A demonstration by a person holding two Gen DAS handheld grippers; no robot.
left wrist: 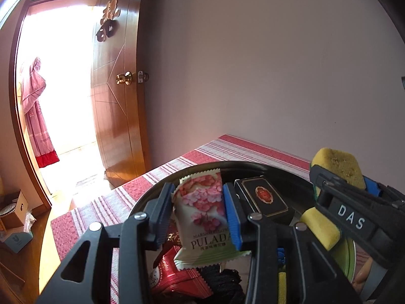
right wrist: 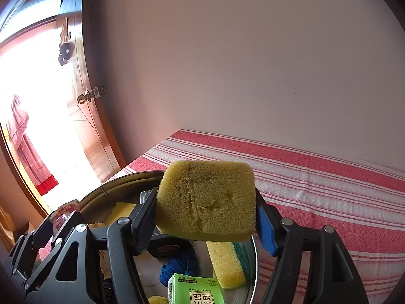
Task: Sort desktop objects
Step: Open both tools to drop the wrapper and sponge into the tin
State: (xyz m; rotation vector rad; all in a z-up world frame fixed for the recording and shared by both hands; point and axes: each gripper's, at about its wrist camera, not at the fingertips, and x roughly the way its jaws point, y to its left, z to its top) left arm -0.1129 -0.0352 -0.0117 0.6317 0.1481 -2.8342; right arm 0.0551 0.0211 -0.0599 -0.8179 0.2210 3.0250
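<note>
Left gripper (left wrist: 200, 210) clamped on a marshmallow packet (left wrist: 202, 212), pink-flowered wrapper marked PULADA, held upright between the black and blue pads above a round metal basin (left wrist: 253, 166). Inside the basin, seen from the left wrist: black box with red emblem (left wrist: 264, 197) at 2 o'clock of the packet, red sachet (left wrist: 177, 276) at 7 o'clock, black cord (left wrist: 222, 281) at 6 o'clock.

Right gripper (right wrist: 206, 210) closed on a yellow sponge (right wrist: 206, 200), broad pitted face toward the camera, lifted over the basin's right rim. Beneath it, a second sponge with green scouring side (right wrist: 229, 263) at 5 o'clock, blue cord (right wrist: 177, 266) at 7 o'clock, green carton (right wrist: 195, 290) at 6 o'clock. Basin on a red-and-white striped tablecloth (right wrist: 316, 177). Open wooden door (left wrist: 116, 88) at 10 o'clock in both views.
</note>
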